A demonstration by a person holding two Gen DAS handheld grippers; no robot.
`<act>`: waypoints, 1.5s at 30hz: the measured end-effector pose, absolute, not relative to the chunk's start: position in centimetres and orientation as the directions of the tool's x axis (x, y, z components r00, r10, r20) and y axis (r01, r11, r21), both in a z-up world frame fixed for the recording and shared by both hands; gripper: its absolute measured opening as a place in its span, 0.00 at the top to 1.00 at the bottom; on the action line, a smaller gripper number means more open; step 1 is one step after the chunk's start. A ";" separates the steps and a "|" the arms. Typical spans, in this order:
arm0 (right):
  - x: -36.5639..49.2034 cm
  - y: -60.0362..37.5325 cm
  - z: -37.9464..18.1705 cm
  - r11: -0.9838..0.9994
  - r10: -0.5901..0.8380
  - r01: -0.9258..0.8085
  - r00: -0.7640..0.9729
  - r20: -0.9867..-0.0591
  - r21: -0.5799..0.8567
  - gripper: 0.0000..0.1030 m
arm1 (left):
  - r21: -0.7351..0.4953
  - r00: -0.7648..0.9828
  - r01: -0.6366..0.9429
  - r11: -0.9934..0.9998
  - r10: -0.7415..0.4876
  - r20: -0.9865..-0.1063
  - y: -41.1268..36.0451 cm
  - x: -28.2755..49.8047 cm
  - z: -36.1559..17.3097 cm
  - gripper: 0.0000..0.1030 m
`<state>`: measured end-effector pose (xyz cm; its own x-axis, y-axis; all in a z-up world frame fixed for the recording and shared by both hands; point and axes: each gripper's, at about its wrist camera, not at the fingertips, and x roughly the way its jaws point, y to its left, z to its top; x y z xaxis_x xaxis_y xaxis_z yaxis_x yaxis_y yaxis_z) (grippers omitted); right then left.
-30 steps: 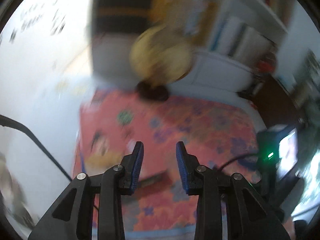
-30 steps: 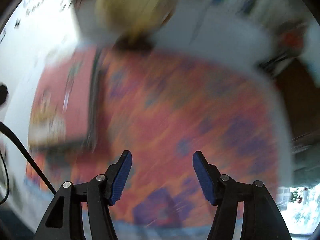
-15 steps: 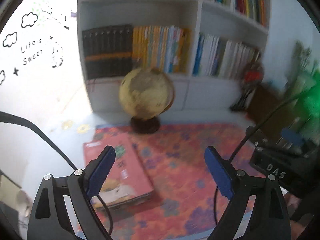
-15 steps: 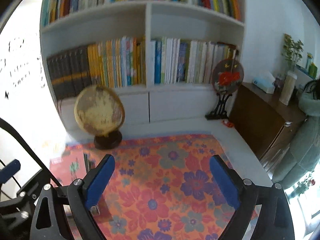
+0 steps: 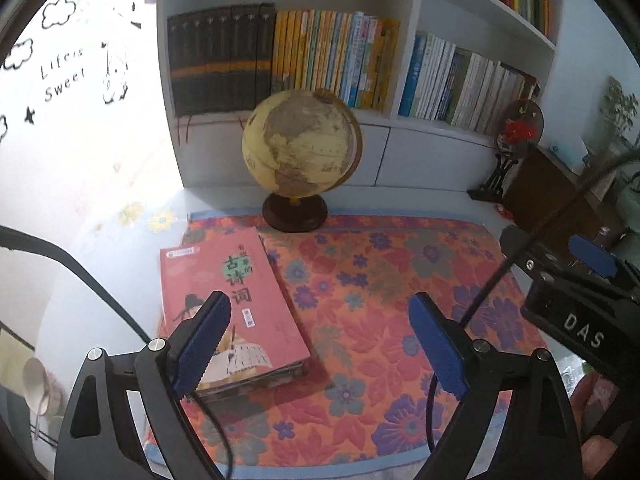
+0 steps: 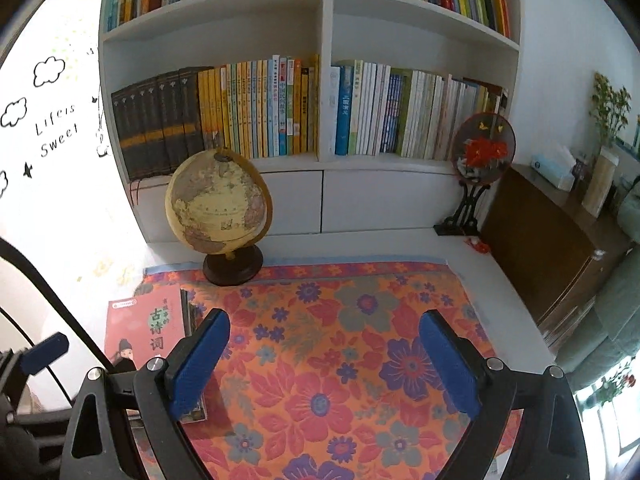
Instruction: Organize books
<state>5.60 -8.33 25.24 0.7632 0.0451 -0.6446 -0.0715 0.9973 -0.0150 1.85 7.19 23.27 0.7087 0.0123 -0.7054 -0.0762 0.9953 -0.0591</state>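
Observation:
A small stack of books topped by a red picture book (image 5: 232,304) lies flat on the left part of a flowered orange cloth (image 5: 384,320); the right wrist view shows that red picture book (image 6: 148,332) at its lower left. My left gripper (image 5: 320,340) hovers open above the cloth, its left finger over the book's near corner, nothing between the pads. My right gripper (image 6: 324,360) is open over bare cloth (image 6: 340,360) to the right of the stack. Behind stands a white bookcase (image 6: 324,88) with rows of upright books.
A tan globe (image 5: 300,152) on a dark round base stands at the cloth's far edge, just behind the stack. A round red-flower ornament on a black stand (image 6: 480,152) sits at the right, next to a dark wooden cabinet (image 6: 552,240). The right gripper's body (image 5: 580,312) shows at the left view's right edge.
Both grippers have opened wide from a narrower gap. Both views have tilted up from the cloth to show the bookcase, and the blur has gone.

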 end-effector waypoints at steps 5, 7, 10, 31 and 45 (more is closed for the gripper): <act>6.0 -9.2 25.2 0.999 0.026 -0.048 0.760 -0.649 -0.015 0.08 | -0.004 0.724 -0.040 0.999 0.026 -0.689 5.3 2.0 23.4 0.13; 6.0 -9.5 25.1 0.999 0.022 -0.039 0.760 -0.650 -0.011 0.08 | 0.001 0.718 -0.019 1.000 0.014 -0.696 4.7 2.0 23.1 0.13; 6.2 -9.7 25.0 0.999 0.029 -0.036 0.750 -0.661 0.003 0.08 | 0.005 0.709 0.004 1.000 0.000 -0.705 4.2 2.1 22.9 0.13; 6.2 -9.7 24.5 0.999 0.030 -0.038 0.728 -0.685 0.003 0.08 | -0.006 0.739 0.002 1.000 -0.006 -0.673 3.9 1.6 23.5 0.13; 5.6 -9.9 24.7 0.999 0.034 -0.036 0.732 -0.681 0.011 0.08 | 0.131 0.824 -0.124 0.984 0.176 -0.538 3.8 -0.1 24.9 0.02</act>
<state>5.57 -9.87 24.74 0.7319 0.0336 -0.6806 -0.0358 0.9993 0.0109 -0.12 3.82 24.89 0.8243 0.1756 -0.5382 -0.1243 0.9836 0.1306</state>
